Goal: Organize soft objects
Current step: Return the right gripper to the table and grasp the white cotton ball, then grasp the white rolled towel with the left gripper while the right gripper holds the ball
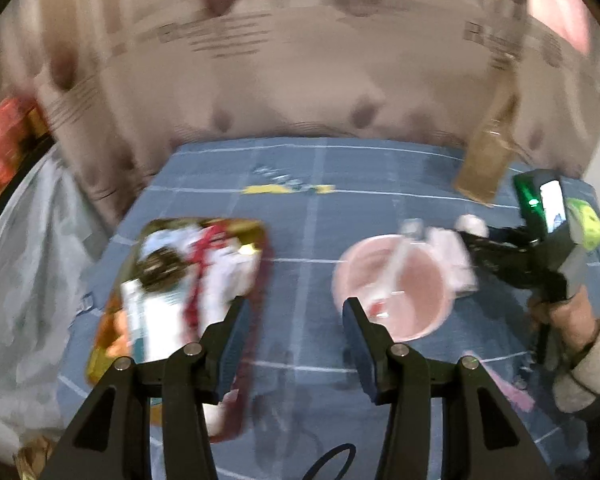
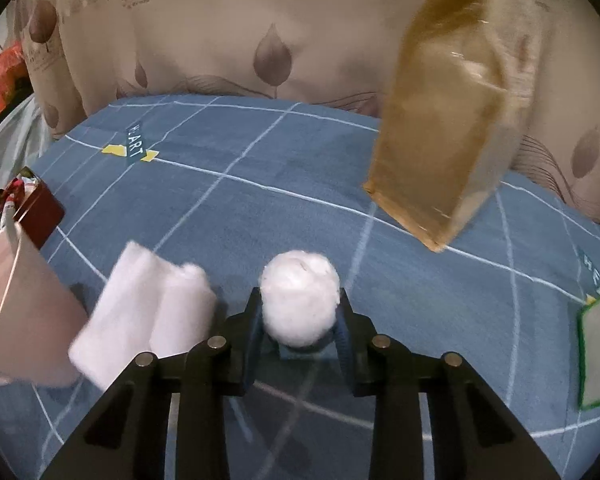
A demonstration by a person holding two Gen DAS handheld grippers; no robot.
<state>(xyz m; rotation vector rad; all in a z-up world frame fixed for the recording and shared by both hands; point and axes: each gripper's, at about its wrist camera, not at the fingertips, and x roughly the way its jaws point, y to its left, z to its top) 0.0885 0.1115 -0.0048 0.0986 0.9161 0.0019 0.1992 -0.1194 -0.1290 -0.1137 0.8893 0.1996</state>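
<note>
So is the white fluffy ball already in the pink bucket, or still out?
Out. The white fluffy ball sits clamped between the right gripper jaws, beside the pink bucket, over the blue sheet.

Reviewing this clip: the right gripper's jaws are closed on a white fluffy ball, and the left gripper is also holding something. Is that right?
Not quite. In the left wrist view the left gripper has its jaws spread wide with nothing between them, above the blue cloth. The rest holds: the right wrist view shows the right gripper closed on the white fluffy ball.
</note>
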